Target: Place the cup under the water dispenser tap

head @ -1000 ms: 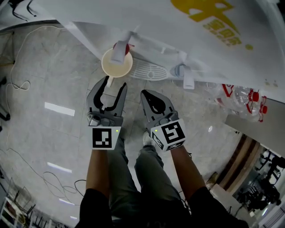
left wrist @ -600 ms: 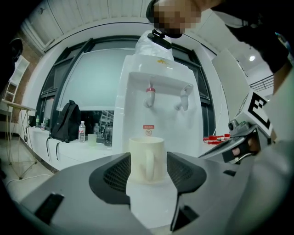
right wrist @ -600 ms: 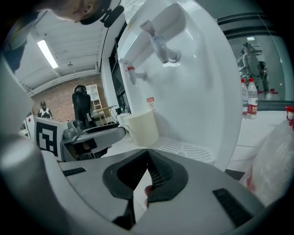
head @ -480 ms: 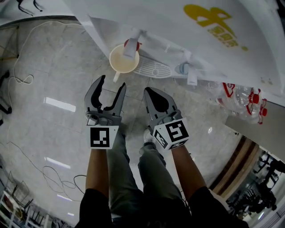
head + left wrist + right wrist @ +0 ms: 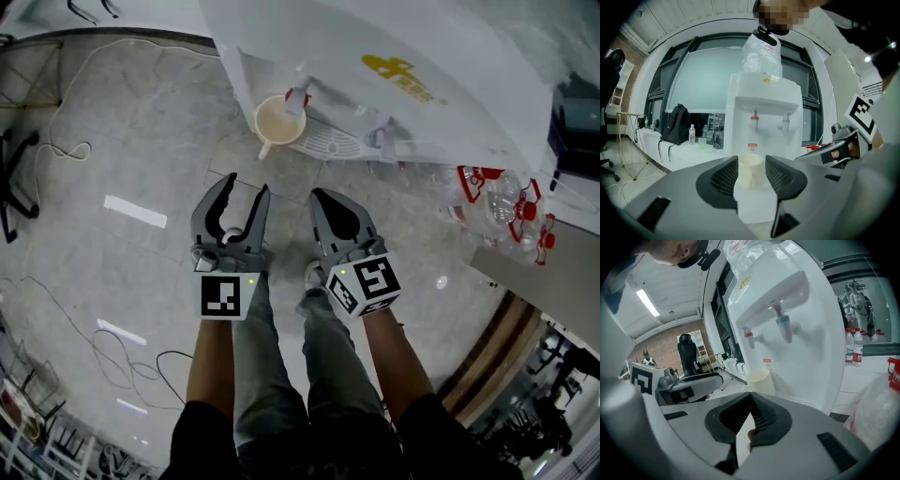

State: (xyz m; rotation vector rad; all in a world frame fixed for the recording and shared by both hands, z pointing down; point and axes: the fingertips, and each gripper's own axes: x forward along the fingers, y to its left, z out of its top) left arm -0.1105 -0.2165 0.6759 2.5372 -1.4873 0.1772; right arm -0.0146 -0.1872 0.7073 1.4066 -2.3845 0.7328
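A cream cup (image 5: 278, 121) with a handle stands on the drip tray (image 5: 330, 144) of the white water dispenser (image 5: 403, 66), right under its red tap (image 5: 298, 97). My left gripper (image 5: 246, 187) hangs a good way back from the cup; its jaws are closing with nothing between them. In the left gripper view the cup (image 5: 751, 170) shows far off beyond the gap of that gripper (image 5: 751, 163), below the red tap (image 5: 753, 123). My right gripper (image 5: 324, 198) is beside it, shut and empty. In the right gripper view, the cup (image 5: 759, 380) stands past that gripper's (image 5: 750, 397) closed tips.
A blue tap (image 5: 379, 141) sits to the right of the red one. Water bottles with red caps (image 5: 506, 202) lie right of the dispenser. Cables (image 5: 56, 150) trail over the tiled floor at left. A black backpack (image 5: 675, 124) rests on a counter at left.
Both grippers have drawn back from the dispenser and risen, so the cup looks smaller and farther. The cup stays under the red tap. The left jaws have narrowed a little.
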